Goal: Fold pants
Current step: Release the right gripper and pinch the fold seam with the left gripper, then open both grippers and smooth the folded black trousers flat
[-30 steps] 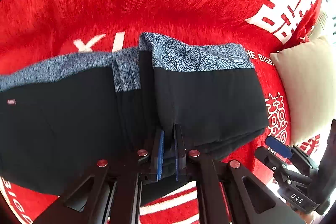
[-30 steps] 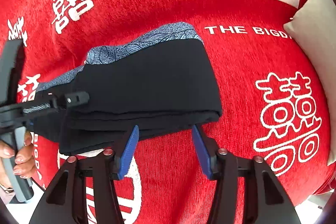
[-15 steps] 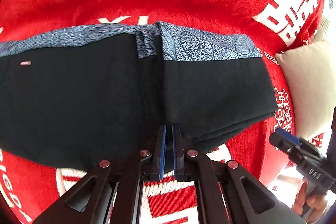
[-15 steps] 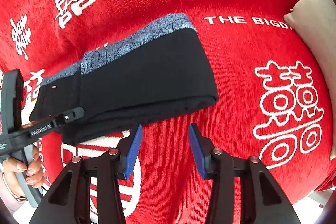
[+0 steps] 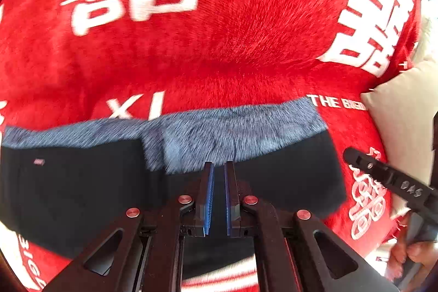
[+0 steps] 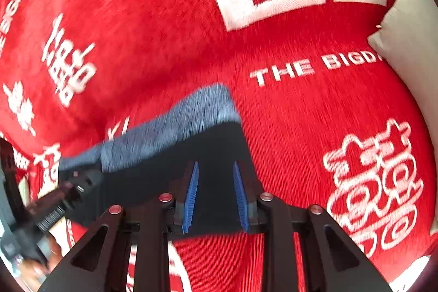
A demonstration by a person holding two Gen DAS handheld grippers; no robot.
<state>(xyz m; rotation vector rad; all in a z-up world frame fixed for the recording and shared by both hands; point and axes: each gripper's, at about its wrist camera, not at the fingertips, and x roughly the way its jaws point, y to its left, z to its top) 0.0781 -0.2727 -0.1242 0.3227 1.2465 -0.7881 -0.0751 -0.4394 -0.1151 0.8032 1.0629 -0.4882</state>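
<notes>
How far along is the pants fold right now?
Done: the black pants lie folded over into a layered bundle on the red blanket, patterned waistband along the far edge. In hand: left claw shut, right claw closing above the bundle. Left: perhaps a final fold or tidy-up; blur hides the edges.

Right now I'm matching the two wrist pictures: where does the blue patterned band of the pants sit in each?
Left wrist: the blue patterned band runs across the middle, just above the left hand-held gripper.
Right wrist: the band slants from lower left up to centre.
Shared landmark: the white THE BIGD lettering right of the band's end.
</notes>
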